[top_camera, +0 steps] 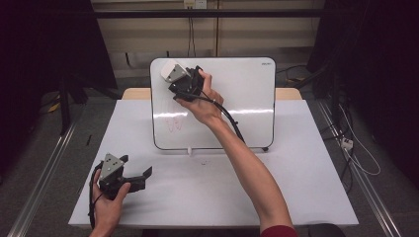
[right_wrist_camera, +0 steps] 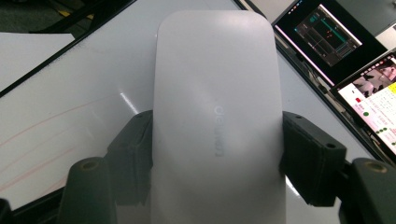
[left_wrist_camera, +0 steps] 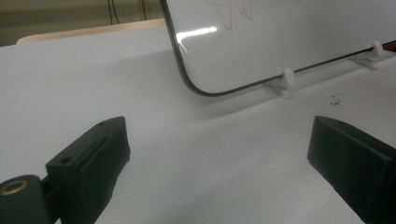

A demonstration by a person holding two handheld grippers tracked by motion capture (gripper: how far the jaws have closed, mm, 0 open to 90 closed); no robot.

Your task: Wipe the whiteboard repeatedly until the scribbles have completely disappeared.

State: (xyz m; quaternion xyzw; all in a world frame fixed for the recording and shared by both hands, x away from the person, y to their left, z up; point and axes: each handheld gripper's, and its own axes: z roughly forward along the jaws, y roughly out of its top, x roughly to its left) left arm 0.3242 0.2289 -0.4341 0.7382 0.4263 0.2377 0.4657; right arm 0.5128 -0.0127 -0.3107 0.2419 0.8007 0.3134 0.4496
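White table (top_camera: 296, 187) bare around wide-open left gripper (top_camera: 136, 173); right gripper (right_wrist_camera: 215, 154) clenched on eraser (right_wrist_camera: 217, 116) over whiteboard (top_camera: 247, 98).

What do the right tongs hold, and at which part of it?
The right tongs hold a white eraser, clamped across its two long sides, near the middle.

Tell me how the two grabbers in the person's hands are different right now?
The right gripper is shut on a white eraser; the left gripper stands wide open with nothing between its jaws. In the high view the right gripper is held up in front of the whiteboard, while the left gripper sits low over the table, in front of the board. Both are black with a trailing cable.
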